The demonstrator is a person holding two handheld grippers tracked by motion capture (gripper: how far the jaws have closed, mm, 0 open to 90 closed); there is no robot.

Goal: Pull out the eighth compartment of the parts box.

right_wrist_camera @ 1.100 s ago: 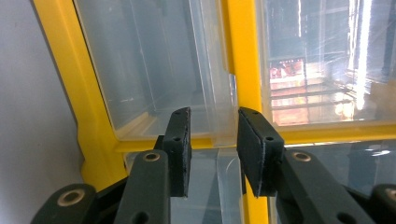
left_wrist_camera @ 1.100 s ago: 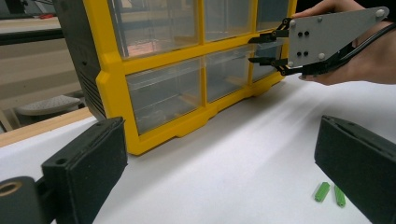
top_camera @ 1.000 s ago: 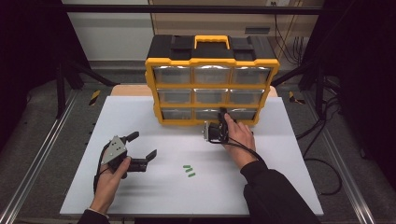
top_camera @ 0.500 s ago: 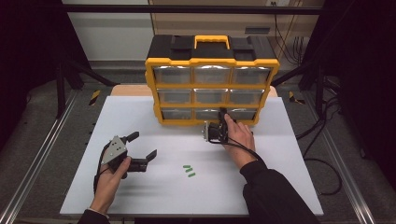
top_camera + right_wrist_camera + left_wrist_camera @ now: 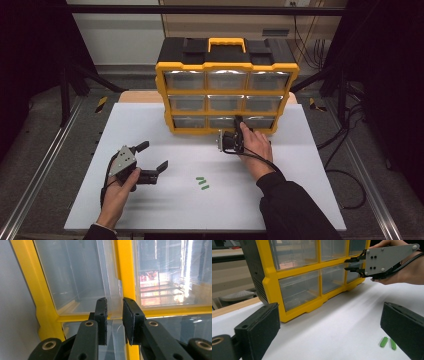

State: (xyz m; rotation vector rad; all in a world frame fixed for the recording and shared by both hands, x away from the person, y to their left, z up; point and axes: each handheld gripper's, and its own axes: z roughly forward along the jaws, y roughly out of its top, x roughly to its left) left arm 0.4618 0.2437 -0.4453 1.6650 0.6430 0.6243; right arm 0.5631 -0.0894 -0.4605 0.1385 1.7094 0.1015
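A yellow-and-black drawer organizer (image 5: 227, 65) stands at the back of the white table (image 5: 300, 165). My right gripper (image 5: 238, 121) is turned on its side at the bottom row. Its jaws have just been closing, and in the right gripper view (image 5: 114, 312) the clear pull lip of a bottom drawer (image 5: 75, 277) sits pinched between the pads. The left gripper view shows that gripper (image 5: 349, 265) against the organizer's (image 5: 272, 285) front. My left gripper (image 5: 154, 156) rests low over the table at the left, open, with nothing between its pads (image 5: 259, 327).
Several small green pieces (image 5: 201, 183) lie on the table between the two hands, and they appear beside the left gripper's right pad (image 5: 387, 342). Black frame posts and metal rails flank the table. Cables hang at the right.
Neither hand has shifted in the high view; the organizer and the green pieces lie as before.
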